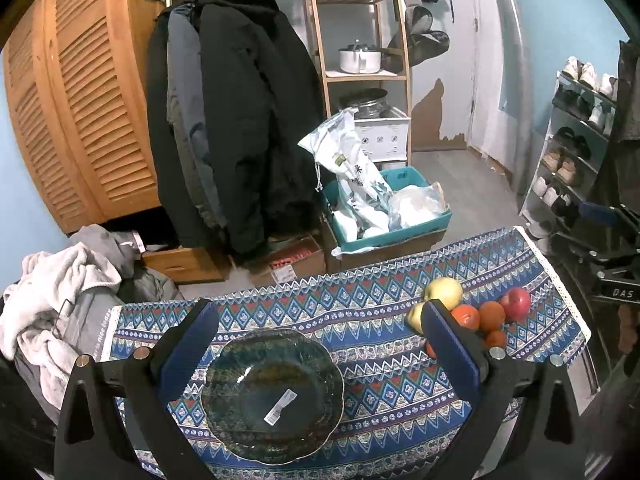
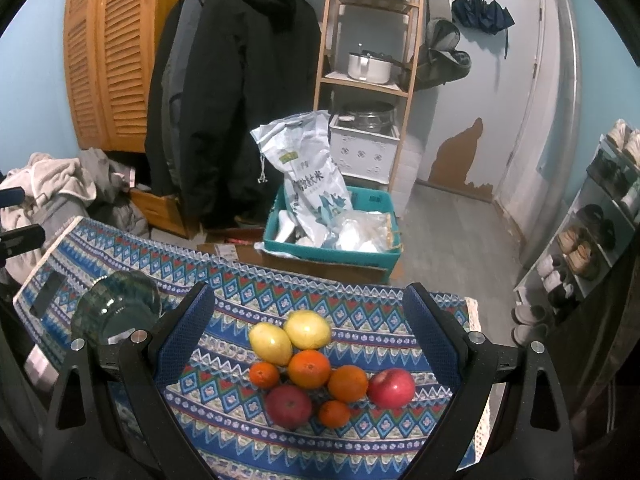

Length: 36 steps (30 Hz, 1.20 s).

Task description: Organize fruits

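A dark green glass bowl with a white sticker sits on the patterned tablecloth. My left gripper is open and empty, held above the bowl. A pile of fruit lies to the right: yellow apples, oranges and a red apple. In the right wrist view my right gripper is open and empty above the pile: two yellow apples, oranges and two red apples. The bowl shows at the left.
Beyond the table's far edge stand a teal bin with a rice bag, cardboard boxes, hanging coats and a wooden shelf. A shoe rack stands at the right. Clothes are heaped at the left.
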Available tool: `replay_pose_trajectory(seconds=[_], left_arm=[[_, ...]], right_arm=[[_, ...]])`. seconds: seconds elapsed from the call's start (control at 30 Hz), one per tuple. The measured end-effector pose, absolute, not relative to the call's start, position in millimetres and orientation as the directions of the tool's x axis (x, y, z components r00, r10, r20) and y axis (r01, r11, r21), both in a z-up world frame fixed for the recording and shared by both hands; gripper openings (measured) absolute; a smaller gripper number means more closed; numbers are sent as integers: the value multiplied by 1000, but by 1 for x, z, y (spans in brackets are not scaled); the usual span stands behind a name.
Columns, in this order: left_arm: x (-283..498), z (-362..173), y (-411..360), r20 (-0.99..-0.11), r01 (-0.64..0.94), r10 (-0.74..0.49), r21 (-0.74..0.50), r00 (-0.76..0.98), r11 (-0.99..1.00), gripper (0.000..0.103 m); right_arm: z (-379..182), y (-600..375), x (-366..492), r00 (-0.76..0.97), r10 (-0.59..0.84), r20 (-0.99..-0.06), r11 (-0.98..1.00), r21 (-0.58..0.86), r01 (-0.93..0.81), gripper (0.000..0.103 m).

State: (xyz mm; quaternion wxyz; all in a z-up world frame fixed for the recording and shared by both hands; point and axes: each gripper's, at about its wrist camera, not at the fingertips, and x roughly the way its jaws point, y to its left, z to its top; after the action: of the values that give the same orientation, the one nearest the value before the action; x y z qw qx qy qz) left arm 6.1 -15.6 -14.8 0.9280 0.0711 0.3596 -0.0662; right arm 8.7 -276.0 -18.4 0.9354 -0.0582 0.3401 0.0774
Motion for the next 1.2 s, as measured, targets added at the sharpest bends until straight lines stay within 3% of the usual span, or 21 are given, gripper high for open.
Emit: replay_pose_trajectory(seconds=[0.43,1.2], left_arm=[[30,-30,-51,-725,237,-109,76,680,969,102],[74,-94,-125,-867,387,-158,42,472,921,102]], right_arm=[[-24,-310,23,749,34,-662,989,-84,-119,93],[-93,-390,62,572,18,-820,1000,1,-30,93]])
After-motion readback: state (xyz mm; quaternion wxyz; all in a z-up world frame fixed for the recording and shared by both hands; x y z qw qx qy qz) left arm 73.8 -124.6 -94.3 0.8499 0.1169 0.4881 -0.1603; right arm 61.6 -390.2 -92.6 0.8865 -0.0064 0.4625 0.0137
